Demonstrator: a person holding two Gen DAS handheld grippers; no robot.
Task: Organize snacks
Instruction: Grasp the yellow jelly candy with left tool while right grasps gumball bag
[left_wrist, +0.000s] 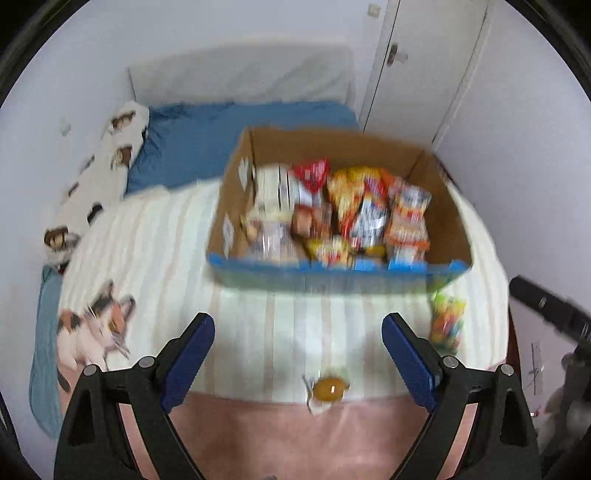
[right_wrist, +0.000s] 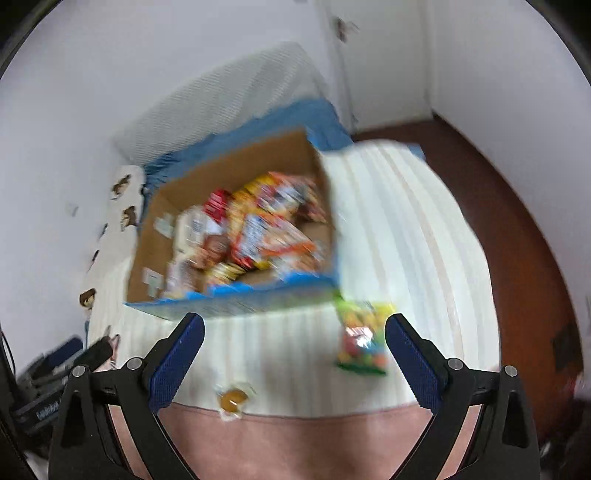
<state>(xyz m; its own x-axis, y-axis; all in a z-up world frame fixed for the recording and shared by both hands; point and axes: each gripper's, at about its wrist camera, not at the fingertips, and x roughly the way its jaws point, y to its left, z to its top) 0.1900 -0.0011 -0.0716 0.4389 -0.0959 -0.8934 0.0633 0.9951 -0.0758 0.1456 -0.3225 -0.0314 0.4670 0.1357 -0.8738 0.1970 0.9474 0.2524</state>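
Note:
A cardboard box (left_wrist: 448, 229) with a blue front edge sits on the bed, filled with several snack packets (left_wrist: 354, 210); it also shows in the right wrist view (right_wrist: 155, 243). A colourful candy bag (left_wrist: 447, 323) lies on the striped blanket right of the box's front corner, and shows in the right wrist view (right_wrist: 364, 338). A small wrapped orange snack (left_wrist: 330, 389) lies near the blanket's front edge, also in the right wrist view (right_wrist: 232, 398). My left gripper (left_wrist: 298, 341) is open and empty above the blanket. My right gripper (right_wrist: 294, 341) is open and empty, the candy bag near its right finger.
A cream striped blanket (left_wrist: 177, 240) with a cat picture (left_wrist: 94, 332) covers the bed over a pink layer (left_wrist: 295, 435). Blue pillow (left_wrist: 207, 136) and patterned pillow (left_wrist: 110, 166) lie behind. Wardrobe doors (left_wrist: 424, 66) stand at right. Brown floor (right_wrist: 517, 221) lies right of the bed.

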